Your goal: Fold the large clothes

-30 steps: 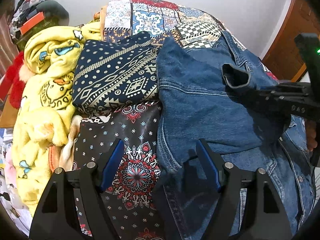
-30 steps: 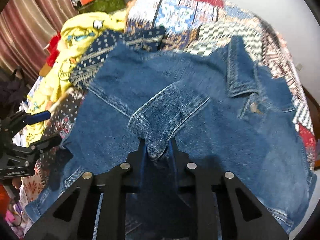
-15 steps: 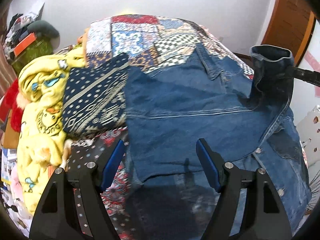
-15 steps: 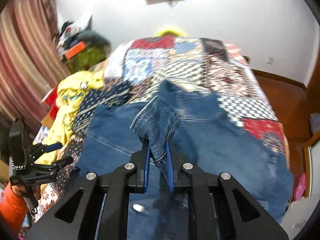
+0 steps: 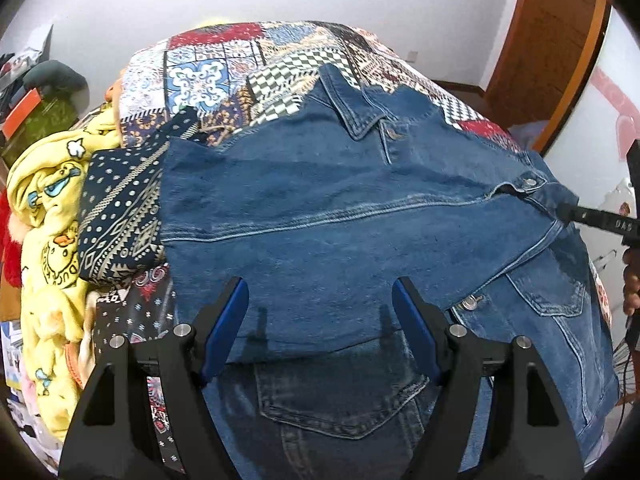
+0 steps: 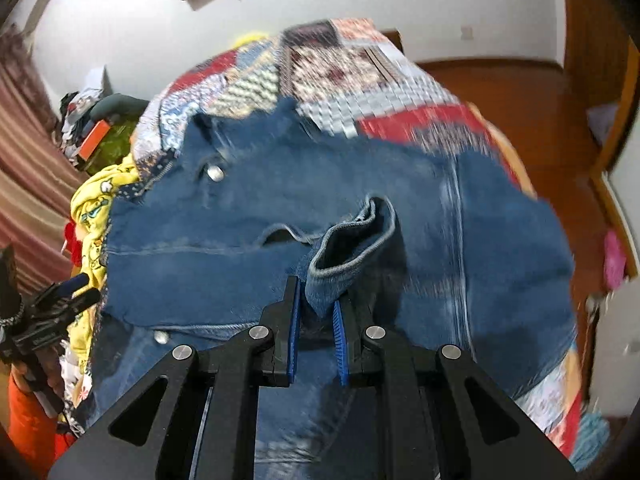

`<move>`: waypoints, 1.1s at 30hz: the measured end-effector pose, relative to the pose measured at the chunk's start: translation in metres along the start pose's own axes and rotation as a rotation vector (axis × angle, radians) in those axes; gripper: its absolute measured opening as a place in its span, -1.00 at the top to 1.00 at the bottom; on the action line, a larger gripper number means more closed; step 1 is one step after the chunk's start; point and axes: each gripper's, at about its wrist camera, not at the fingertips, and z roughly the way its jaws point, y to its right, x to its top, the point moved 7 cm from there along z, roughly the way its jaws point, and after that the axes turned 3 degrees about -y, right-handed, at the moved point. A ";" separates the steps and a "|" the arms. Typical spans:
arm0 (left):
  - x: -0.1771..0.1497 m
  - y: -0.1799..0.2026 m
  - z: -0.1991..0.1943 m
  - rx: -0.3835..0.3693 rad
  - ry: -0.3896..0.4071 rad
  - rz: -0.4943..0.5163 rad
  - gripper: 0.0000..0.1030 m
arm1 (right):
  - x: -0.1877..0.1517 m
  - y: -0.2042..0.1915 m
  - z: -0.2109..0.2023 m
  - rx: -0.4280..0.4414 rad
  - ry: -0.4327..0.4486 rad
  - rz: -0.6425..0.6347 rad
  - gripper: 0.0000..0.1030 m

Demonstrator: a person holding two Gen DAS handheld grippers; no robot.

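A blue denim jacket (image 5: 340, 216) lies front-up on the patchwork bedspread (image 5: 224, 64), its collar toward the far wall. One sleeve lies folded across the chest toward the right. My right gripper (image 6: 316, 312) is shut on the sleeve cuff (image 6: 352, 240) and holds it over the jacket's right side; it also shows at the right edge of the left wrist view (image 5: 568, 212). My left gripper (image 5: 320, 320) is open and empty, hovering over the jacket's lower left hem. It also shows in the right wrist view (image 6: 80, 288).
A folded dark patterned cloth (image 5: 124, 208) and a yellow cartoon blanket (image 5: 48, 216) lie left of the jacket. Cluttered shelves (image 5: 36, 92) stand at the far left. A wooden door (image 5: 552, 40) and wooden floor (image 6: 520, 92) are to the right of the bed.
My right gripper carried the sleeve cuff from the middle of the jacket up and over to its right side, laying the sleeve across the chest. My left gripper stayed open and pulled back.
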 end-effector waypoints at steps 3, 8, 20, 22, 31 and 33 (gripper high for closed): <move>-0.003 0.003 0.005 0.012 -0.015 0.016 -0.42 | -0.012 0.014 0.002 0.005 -0.014 0.019 0.74; -0.005 0.007 0.012 0.017 -0.036 0.028 -0.42 | -0.022 0.023 -0.005 -0.044 -0.023 0.009 0.38; 0.029 0.029 0.011 0.006 0.020 0.052 -0.42 | -0.023 0.123 -0.074 -0.172 0.100 0.252 -0.51; 0.031 0.033 0.012 -0.005 0.021 0.049 -0.42 | -0.027 0.149 -0.072 -0.167 0.088 0.355 -0.51; 0.021 0.038 0.031 -0.006 -0.030 0.045 -0.42 | -0.055 0.219 -0.021 -0.048 -0.003 0.679 -0.51; 0.019 0.035 0.034 -0.002 -0.041 0.034 -0.42 | -0.058 0.224 -0.006 -0.004 -0.024 0.721 -0.51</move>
